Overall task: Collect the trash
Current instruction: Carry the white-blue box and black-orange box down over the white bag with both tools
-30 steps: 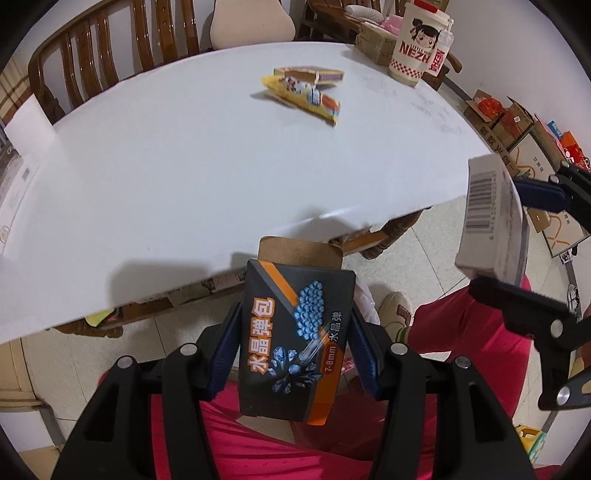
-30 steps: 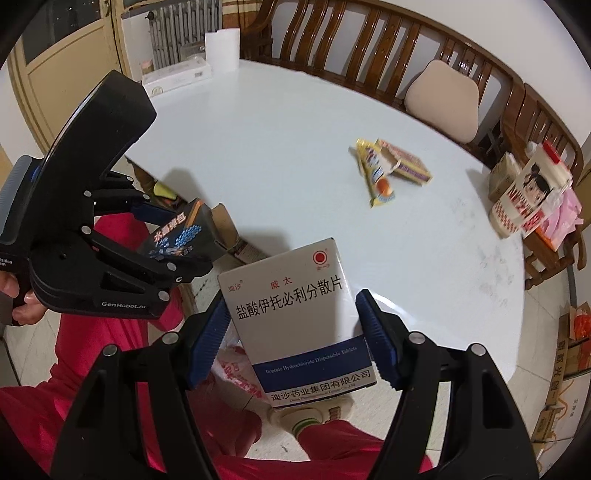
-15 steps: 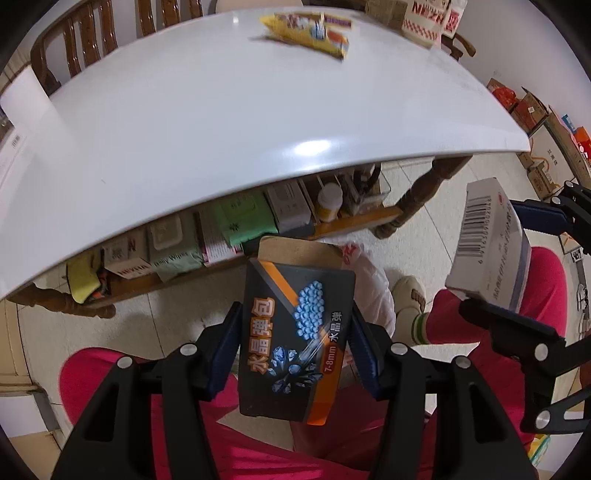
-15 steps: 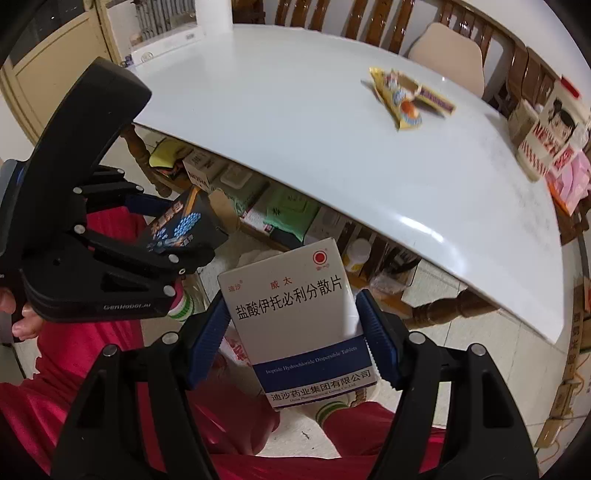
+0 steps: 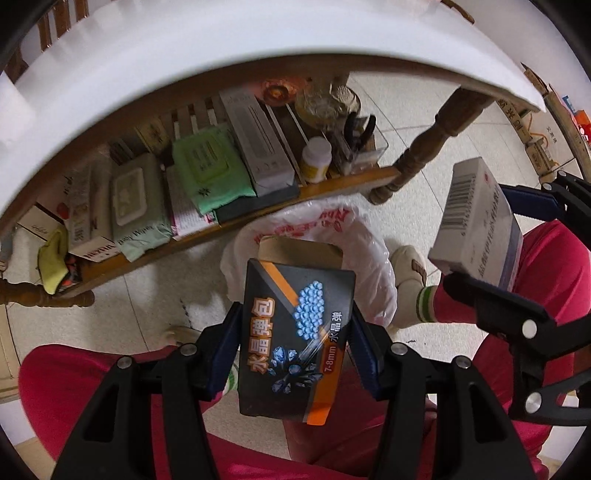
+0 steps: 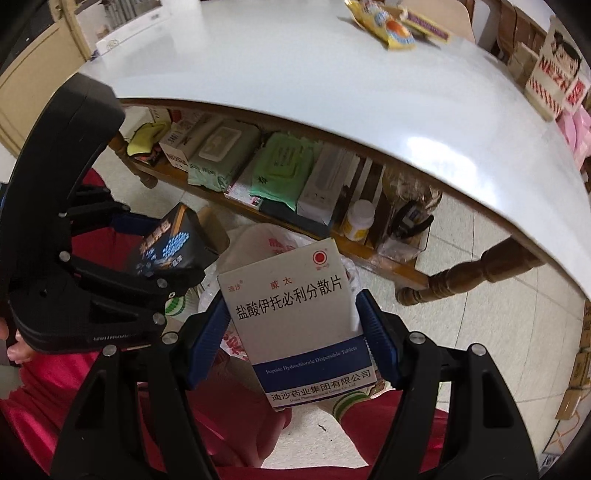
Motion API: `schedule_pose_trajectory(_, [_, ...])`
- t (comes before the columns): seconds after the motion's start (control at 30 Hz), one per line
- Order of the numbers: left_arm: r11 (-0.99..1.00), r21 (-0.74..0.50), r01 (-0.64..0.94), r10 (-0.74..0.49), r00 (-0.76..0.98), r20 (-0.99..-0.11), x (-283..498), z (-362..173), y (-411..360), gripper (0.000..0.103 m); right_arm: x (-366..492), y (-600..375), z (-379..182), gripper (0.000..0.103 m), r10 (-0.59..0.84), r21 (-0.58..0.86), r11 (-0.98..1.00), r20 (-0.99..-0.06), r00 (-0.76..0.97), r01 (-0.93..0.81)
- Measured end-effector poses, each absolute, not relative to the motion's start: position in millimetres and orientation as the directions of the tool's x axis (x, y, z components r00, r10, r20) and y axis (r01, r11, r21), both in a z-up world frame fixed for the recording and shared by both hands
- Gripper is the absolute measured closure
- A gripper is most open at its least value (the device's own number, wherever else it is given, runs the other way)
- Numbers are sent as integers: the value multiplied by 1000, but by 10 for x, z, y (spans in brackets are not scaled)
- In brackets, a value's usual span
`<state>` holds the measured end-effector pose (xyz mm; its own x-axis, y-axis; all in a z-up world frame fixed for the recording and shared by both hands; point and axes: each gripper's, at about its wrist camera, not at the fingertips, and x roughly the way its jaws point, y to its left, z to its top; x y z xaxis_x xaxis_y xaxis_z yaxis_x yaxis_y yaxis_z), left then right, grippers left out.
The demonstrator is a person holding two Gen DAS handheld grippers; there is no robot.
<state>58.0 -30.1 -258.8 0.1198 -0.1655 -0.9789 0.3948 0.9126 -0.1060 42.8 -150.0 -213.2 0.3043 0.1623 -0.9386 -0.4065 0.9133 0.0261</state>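
Observation:
My left gripper [image 5: 295,343] is shut on a black and orange box [image 5: 295,339] with blue beads printed on it. It also shows in the right wrist view [image 6: 168,247]. My right gripper [image 6: 291,332] is shut on a white and blue medicine box [image 6: 299,317], also seen in the left wrist view [image 5: 476,229]. Both boxes hang below the table edge, above a white plastic bag [image 5: 365,240] with red print on the floor; the bag shows in the right wrist view [image 6: 266,236]. Yellow snack wrappers [image 6: 391,22] lie on the white table [image 6: 295,74].
A wooden shelf [image 5: 332,184] under the table holds wipes packs, boxes and a white bottle [image 5: 314,158]. A turned table leg [image 5: 424,155] stands right of the bag. The person's red-trousered legs [image 5: 546,277] flank the bag. Cardboard boxes [image 5: 535,122] sit at the far right.
Both grippers have dropped from above the tabletop to below its edge, each still holding its box. The shelf and the white bag have come into view beneath them.

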Motion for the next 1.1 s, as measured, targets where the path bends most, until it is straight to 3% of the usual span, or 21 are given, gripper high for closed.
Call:
schedule_pose_trajectory(0.5, [925, -152, 348, -152, -27, -988, 753, -3321, -368, 49, 649, -1629, -2963, 35, 130, 70, 954, -973, 192, -293])
schedule_pose_trajectory(1.1, [967, -177, 185, -144, -178, -974, 1027, -4121, -246, 49, 746, -1598, -3804, 34, 108, 98, 978, -993, 43, -184])
